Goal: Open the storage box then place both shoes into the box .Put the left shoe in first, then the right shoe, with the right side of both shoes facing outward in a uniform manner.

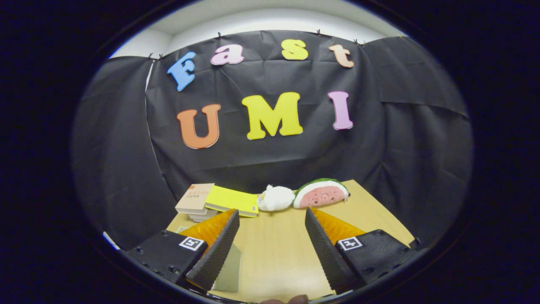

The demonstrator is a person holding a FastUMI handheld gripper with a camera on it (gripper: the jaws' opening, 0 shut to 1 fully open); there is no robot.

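Holding the gripper (271,212) low over the wooden table (274,253), pointing forward and tilting slightly down, fingers spreading wide and gripping nothing, probably readying for a grasp. Looking past the fingers to the far edge: stacked books (196,198) at left, a white plush toy (276,198) and a watermelon-slice toy (321,194) at right. Showing a pale flat panel (230,270) just beside the left finger, near; possibly part of the storage box, though not telling for certain.

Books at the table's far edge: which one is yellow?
The flat book lying next to the white plush. The tan book beside it rests on a small stack. The open gripper holds nothing.
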